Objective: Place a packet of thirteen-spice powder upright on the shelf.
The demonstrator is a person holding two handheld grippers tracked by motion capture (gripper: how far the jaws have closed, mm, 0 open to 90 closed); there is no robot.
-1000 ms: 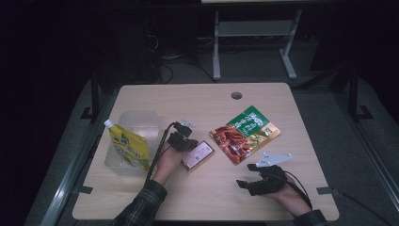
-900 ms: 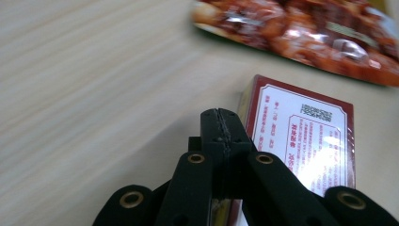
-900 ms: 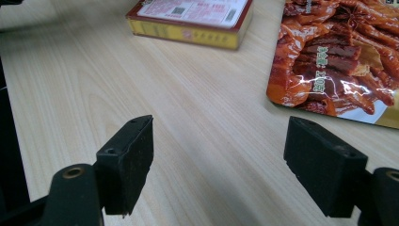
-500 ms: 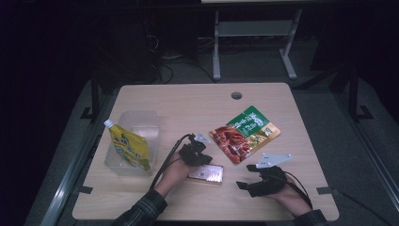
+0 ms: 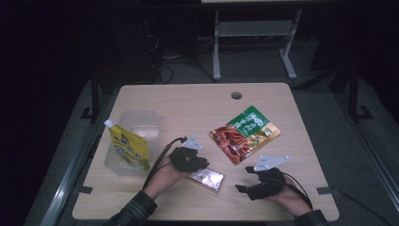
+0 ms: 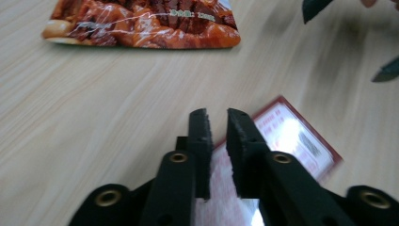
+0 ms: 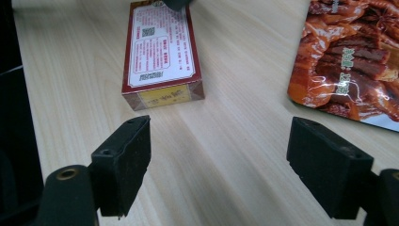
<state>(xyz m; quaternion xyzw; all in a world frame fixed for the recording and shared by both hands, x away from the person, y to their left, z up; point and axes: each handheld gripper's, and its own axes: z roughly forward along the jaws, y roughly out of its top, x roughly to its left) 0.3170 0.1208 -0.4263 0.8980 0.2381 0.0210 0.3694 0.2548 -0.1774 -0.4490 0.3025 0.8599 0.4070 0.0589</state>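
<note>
A small red-bordered box (image 5: 206,177) lies flat near the front edge of the wooden counter (image 5: 197,101), with the left claw (image 5: 200,165) poised at its near end. In the left gripper view the jaws stand nearly together over the box's glossy label, a thin gap between them, and whether they pinch its edge cannot be told. The right claw (image 5: 241,188) waits just beside it, jaws spread wide and empty, aimed at the box's short end, apparently ready to receive it. A red-and-green snack pouch (image 5: 244,133) lies flat farther back, apart from both. At the left, a yellow spouted pouch (image 5: 128,148) leans against a clear plastic tub (image 5: 141,123), seemingly the collecting point.
</note>
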